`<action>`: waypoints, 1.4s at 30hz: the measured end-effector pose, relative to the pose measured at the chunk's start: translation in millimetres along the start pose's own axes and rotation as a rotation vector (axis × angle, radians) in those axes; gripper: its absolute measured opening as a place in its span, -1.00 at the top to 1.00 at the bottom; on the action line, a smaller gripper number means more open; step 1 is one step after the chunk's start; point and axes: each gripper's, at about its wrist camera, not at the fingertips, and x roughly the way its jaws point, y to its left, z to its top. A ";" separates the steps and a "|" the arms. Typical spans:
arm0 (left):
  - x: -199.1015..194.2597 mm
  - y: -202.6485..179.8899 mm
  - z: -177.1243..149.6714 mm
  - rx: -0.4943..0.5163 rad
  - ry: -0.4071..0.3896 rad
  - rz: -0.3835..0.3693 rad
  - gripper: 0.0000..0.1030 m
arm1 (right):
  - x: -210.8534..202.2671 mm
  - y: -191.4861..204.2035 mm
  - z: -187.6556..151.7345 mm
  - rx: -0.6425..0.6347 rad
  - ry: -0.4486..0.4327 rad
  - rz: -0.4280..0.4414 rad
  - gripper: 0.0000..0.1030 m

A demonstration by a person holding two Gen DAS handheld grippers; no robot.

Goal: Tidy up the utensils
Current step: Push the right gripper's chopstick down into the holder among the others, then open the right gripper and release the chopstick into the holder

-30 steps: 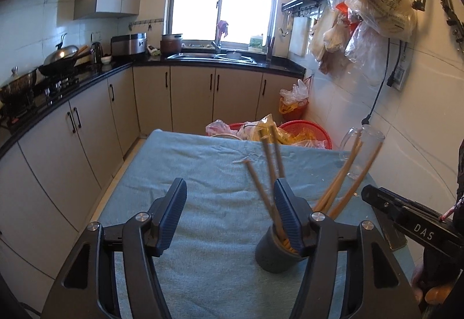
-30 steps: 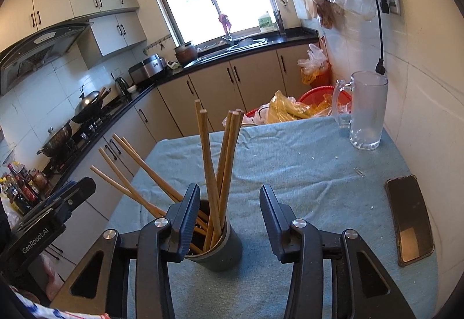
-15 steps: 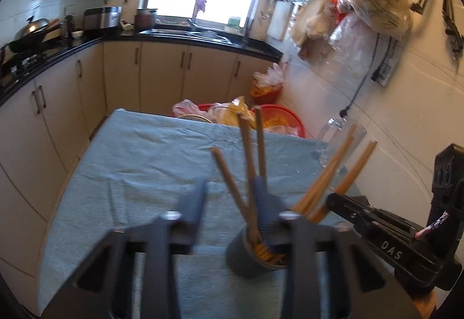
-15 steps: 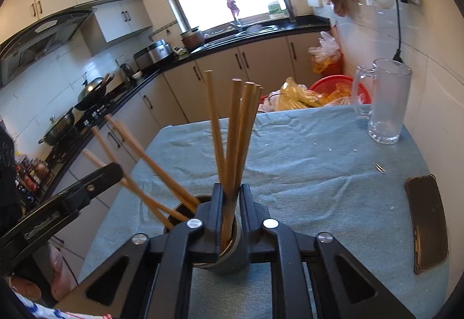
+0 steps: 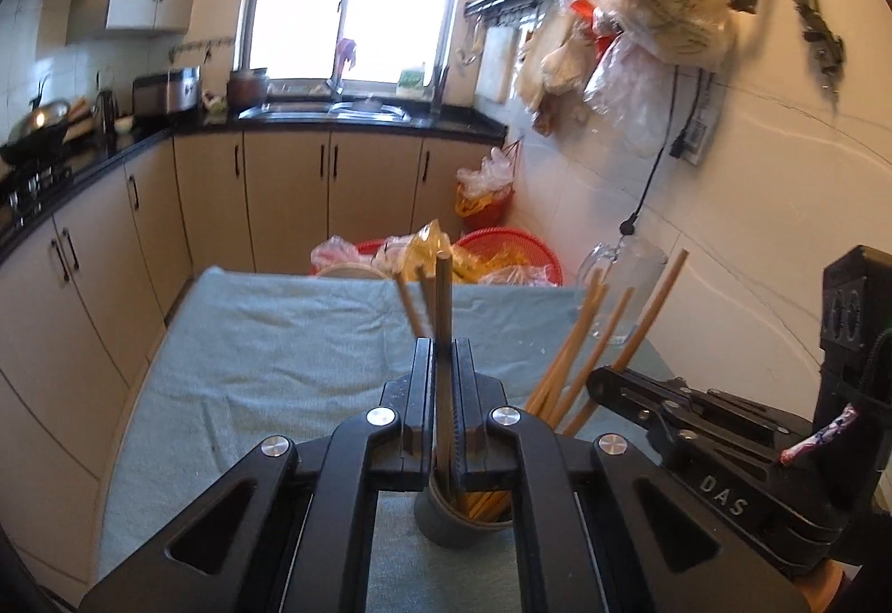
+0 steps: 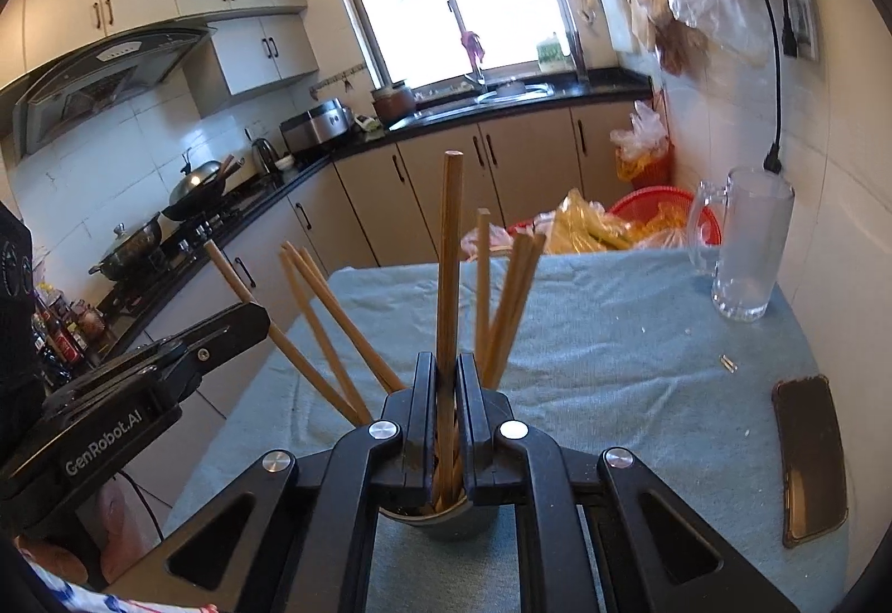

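The left gripper (image 5: 443, 362), black plastic with ribbed inner pads, is clamping one upright wooden chopstick (image 5: 444, 301) between its jaws, which have just been closing. The right gripper (image 6: 446, 379), of the same matt black build, is pinching the tallest chopstick (image 6: 449, 245) in the same way; its jaws have likewise just come together on the stick. Both tools are meeting over the same spot from opposite sides.

The table is lying under a pale blue terry towel (image 6: 613, 362), soft and creased. Near its far right corner a clear glass mug (image 6: 750, 245) with thick walls and a handle is standing upright. A dark, flat phone (image 6: 811, 457) with rounded corners is lying at the right edge.

The task's things are sitting just below the jaws: a small round grey cup (image 5: 451, 524), smooth and dull, is holding the other chopsticks (image 6: 329, 329), slim, square-cut, light brown wood, fanning out at a tilt.
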 end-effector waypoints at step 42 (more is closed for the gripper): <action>-10.4 5.1 -30.3 -0.005 0.038 -0.012 0.90 | 44.3 -2.4 -5.0 -0.008 0.055 -0.013 0.86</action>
